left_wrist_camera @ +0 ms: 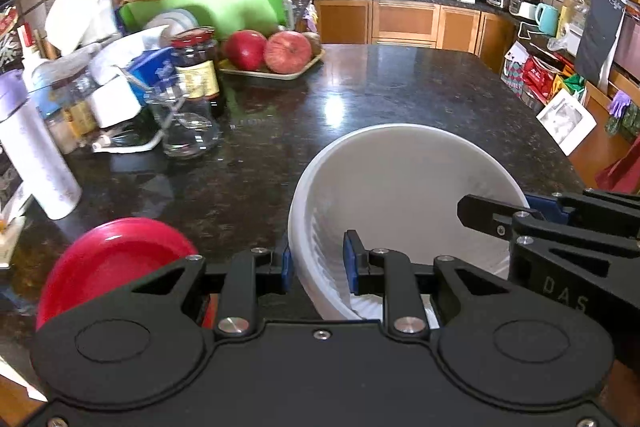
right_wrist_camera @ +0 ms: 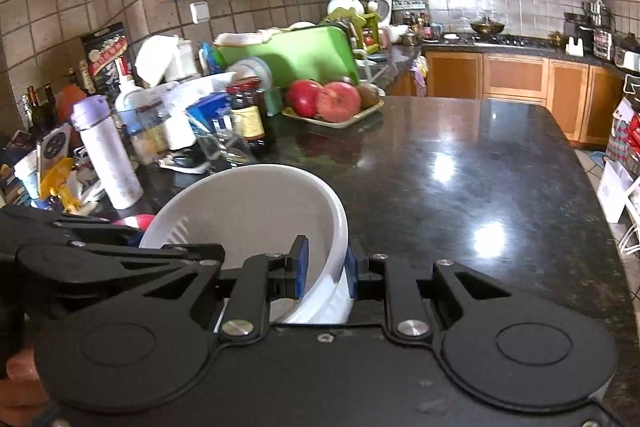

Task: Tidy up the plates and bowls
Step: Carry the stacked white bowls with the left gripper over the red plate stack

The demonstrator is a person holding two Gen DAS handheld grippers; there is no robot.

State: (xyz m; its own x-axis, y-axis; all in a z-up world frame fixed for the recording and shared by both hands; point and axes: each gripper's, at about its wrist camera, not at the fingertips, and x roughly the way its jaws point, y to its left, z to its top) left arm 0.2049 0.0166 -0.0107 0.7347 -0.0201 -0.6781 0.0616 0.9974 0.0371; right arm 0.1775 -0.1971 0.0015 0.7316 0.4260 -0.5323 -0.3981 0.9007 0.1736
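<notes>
Right now my left gripper and right gripper each clamp a side of the white bowl's rim, holding it tilted over the dark counter. Both point downward; I judge it mid-carry, wanting level, matched travel near the red plate.

My two wrist views look down-forward, close over the round white plastic bowl both share.
</notes>
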